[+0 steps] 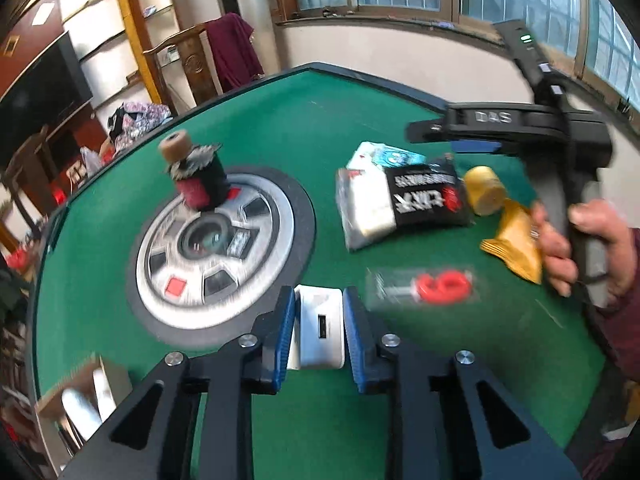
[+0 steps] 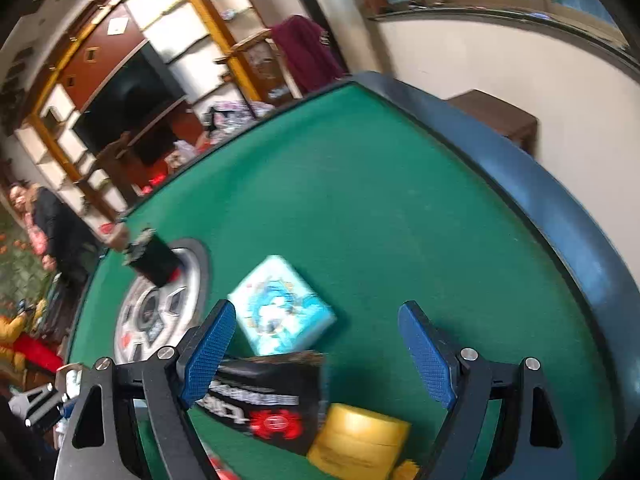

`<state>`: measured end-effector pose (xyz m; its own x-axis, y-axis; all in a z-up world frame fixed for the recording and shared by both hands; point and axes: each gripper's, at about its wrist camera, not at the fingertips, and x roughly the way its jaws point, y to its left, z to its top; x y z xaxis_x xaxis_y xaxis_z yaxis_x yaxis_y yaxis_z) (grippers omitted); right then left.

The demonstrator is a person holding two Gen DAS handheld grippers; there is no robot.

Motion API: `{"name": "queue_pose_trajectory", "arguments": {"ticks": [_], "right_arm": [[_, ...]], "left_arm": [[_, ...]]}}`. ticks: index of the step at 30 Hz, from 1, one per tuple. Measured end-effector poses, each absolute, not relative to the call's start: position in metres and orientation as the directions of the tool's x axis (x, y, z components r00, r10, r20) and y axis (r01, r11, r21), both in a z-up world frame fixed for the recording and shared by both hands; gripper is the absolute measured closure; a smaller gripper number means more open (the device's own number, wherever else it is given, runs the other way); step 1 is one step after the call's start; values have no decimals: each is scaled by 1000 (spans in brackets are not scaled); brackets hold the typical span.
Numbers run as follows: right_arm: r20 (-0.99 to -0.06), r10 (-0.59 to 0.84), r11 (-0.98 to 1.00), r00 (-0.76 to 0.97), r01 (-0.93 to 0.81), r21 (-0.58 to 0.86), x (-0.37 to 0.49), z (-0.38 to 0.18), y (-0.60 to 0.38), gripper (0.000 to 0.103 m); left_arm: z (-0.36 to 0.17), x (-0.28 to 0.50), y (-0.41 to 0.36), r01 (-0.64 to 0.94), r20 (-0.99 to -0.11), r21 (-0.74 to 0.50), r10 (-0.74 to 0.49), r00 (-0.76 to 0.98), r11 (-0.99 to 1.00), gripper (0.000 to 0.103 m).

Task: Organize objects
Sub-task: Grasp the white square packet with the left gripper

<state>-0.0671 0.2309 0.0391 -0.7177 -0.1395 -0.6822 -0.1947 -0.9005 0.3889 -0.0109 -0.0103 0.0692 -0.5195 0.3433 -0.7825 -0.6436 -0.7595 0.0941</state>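
My left gripper (image 1: 319, 322) is shut on a white USB charger (image 1: 320, 330), held above the green table (image 1: 304, 132). My right gripper (image 2: 320, 344) is open and empty, hovering over a pile: a black snack pack (image 2: 272, 400), a light blue tissue pack (image 2: 280, 308) and a yellow tape roll (image 2: 360, 436). In the left wrist view the right gripper (image 1: 420, 130) is seen above the same pile: black pack (image 1: 428, 196), clear white-filled bag (image 1: 364, 212), yellow roll (image 1: 486, 190), gold packet (image 1: 516, 244), and a red item in a clear pack (image 1: 436, 286).
A silver round hub (image 1: 216, 248) sits in the table centre with a dark jar with a cork-coloured lid (image 1: 196, 176) on it. A cardboard box (image 1: 80, 396) stands at the near left edge. The raised dark table rim (image 2: 560, 208) runs along the right.
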Motion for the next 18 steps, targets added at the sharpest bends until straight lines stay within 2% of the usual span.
{"name": "queue_pose_trajectory", "arguments": {"ticks": [1, 5, 9, 10, 11, 12, 13, 16, 18], "right_arm": [[-669, -183, -896, -721, -157, 414, -68, 40, 228, 16], [-639, -387, -856, -664, 2, 517, -72, 35, 206, 14], [-582, -644, -739, -496, 206, 642, -74, 29, 168, 14], [-576, -666, -726, -474, 232, 648, -72, 29, 160, 14], [-582, -659, -734, -476, 242, 634, -69, 29, 155, 14], [-596, -641, -753, -484, 247, 610, -68, 30, 151, 14], [-613, -615, -776, -496, 241, 583, -67, 30, 148, 14], [-634, -559, -813, -535, 199, 548, -67, 29, 151, 14], [-635, -532, -826, -560, 181, 533, -66, 32, 157, 14]], "left_arm": [[70, -3, -16, -636, -782, 81, 346, -518, -768, 88], [66, 19, -28, -614, -787, 62, 340, -515, -787, 88], [61, 26, -39, -581, -792, 44, 326, -516, -813, 86], [61, 25, -41, -570, -791, 35, 325, -518, -821, 75], [61, 24, -45, -554, -788, 25, 325, -523, -832, 58], [62, 23, -47, -537, -782, 15, 325, -532, -844, 51], [62, 22, -48, -527, -776, 7, 328, -539, -850, 45], [62, 18, -41, -504, -762, -24, 342, -549, -864, 36], [59, 21, -25, -541, -755, -29, 373, -539, -840, 30]]}}
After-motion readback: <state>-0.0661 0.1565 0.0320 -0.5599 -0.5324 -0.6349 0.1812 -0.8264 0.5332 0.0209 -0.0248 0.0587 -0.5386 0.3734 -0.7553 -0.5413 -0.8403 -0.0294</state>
